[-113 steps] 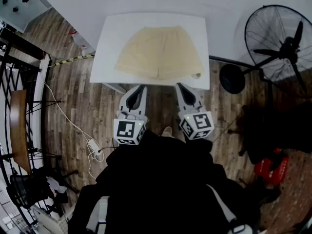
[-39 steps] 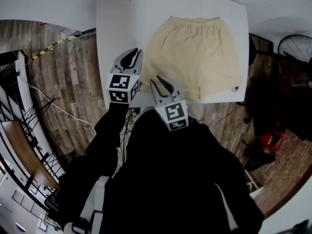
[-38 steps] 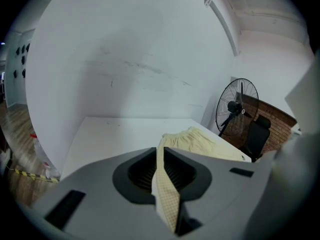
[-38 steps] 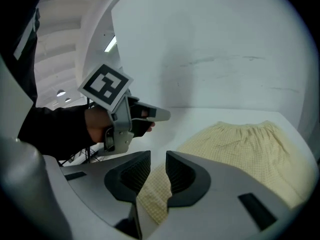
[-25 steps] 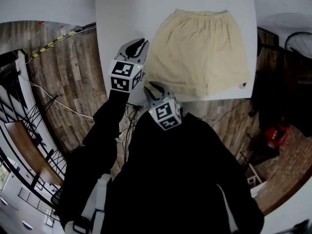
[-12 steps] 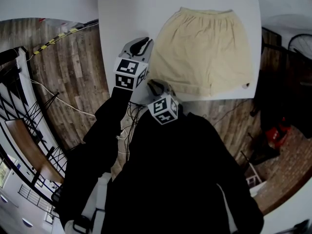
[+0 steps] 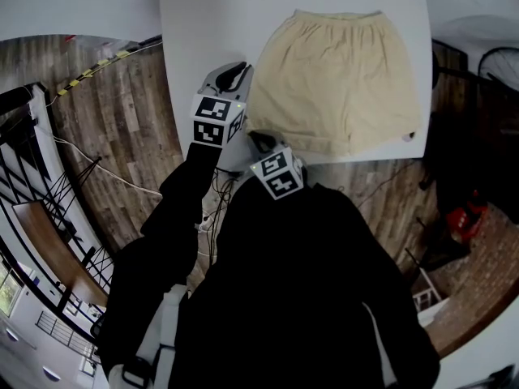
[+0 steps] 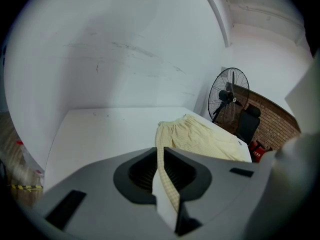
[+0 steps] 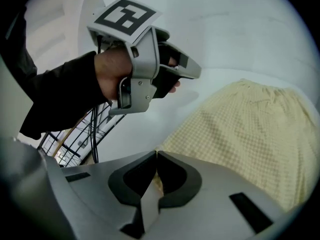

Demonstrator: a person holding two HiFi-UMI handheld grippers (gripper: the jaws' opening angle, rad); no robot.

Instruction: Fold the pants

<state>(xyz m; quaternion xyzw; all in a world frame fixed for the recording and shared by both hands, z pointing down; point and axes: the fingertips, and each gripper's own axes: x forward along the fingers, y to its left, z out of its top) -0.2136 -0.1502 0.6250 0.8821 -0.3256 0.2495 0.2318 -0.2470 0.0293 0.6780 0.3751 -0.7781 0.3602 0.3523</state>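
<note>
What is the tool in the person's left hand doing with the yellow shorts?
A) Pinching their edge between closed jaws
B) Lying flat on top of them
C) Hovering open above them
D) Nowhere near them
A: in the left gripper view, the left gripper is closed with a strip of the yellow shorts caught between its jaws.

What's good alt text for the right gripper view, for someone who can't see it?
The right gripper, whose jaws have just been closing, pinches a corner of the pale yellow pants spread on a white table. Beyond it, a hand in a dark sleeve holds the left gripper above the table.
</note>
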